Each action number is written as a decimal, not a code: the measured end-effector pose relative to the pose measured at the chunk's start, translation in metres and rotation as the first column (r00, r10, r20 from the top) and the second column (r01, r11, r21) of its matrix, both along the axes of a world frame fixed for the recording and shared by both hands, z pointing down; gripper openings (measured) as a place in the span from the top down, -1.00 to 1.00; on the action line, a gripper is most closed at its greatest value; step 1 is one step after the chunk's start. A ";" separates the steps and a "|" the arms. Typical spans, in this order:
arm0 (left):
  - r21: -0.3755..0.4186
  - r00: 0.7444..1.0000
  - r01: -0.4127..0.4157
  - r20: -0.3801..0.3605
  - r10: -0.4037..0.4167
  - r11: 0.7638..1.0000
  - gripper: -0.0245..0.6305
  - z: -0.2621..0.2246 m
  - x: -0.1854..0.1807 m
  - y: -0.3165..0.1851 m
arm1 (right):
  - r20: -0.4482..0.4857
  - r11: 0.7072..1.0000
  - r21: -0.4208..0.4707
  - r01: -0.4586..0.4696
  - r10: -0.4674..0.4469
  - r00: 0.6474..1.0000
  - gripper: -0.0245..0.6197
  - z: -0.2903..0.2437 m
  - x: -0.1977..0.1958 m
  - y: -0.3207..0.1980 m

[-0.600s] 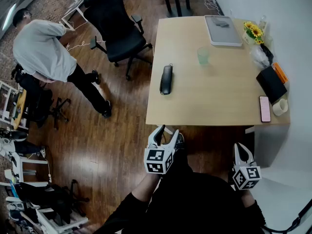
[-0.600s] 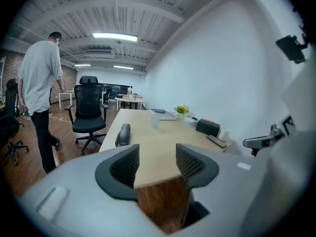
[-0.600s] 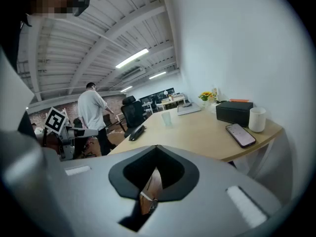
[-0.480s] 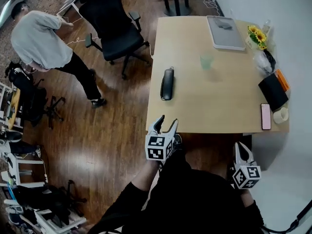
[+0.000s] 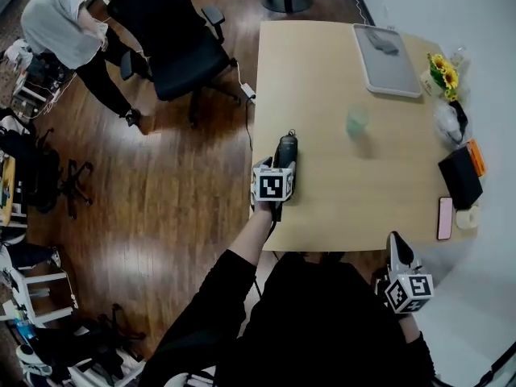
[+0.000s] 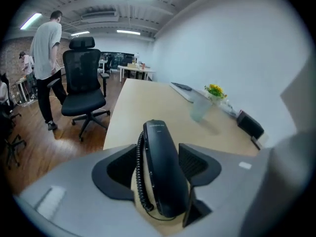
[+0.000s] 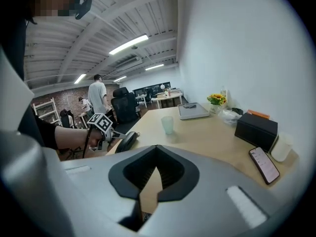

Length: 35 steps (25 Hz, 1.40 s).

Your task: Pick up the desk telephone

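1. Left gripper [image 5: 276,169] was over the desk's [image 5: 339,79] left edge, jaws apart and straddling the black desk telephone [image 6: 160,172]; gap visible at the cord side.
2. Telephone lay flat on the desk.
3. Right gripper [image 7: 157,149] was off the desk's near edge, jaws together, holding nothing.

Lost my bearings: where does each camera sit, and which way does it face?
Head view: on head, steeply down at desk; shows left gripper, right gripper.
Left gripper view: on left gripper, looks across desk along its jaws, astride the telephone.
Right gripper view: off desk's near edge, faces across it past closed jaws; left gripper visible.
Shared: telephone, cup.
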<state>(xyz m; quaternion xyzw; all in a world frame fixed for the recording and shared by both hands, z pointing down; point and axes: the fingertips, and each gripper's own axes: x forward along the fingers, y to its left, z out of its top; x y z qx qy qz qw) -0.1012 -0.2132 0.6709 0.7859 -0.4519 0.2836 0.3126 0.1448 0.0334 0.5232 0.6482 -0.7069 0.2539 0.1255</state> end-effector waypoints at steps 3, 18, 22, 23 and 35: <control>-0.085 1.000 0.007 0.009 -0.006 0.996 0.08 0.016 0.009 -0.009 | 0.017 1.000 -0.004 0.015 -0.015 1.000 0.92 0.002 0.006 -0.024; -0.290 0.946 -0.122 0.254 0.199 0.949 0.00 0.075 0.032 0.002 | 0.123 0.998 0.017 0.053 -0.055 0.991 0.92 0.021 0.049 -0.093; -0.291 0.946 -0.142 0.241 0.217 0.946 0.00 0.074 0.040 0.001 | 0.132 0.999 0.012 0.045 -0.047 0.990 0.92 0.026 0.059 -0.097; -0.283 0.949 -0.137 0.236 0.207 0.949 0.00 0.074 0.041 0.000 | 0.134 0.999 0.011 0.046 -0.047 0.990 0.92 0.027 0.061 -0.097; 0.123 0.984 -0.143 0.125 0.128 0.982 0.09 -0.061 0.051 -0.006 | 0.121 0.990 0.035 0.135 -0.139 0.983 0.92 0.021 0.042 -0.108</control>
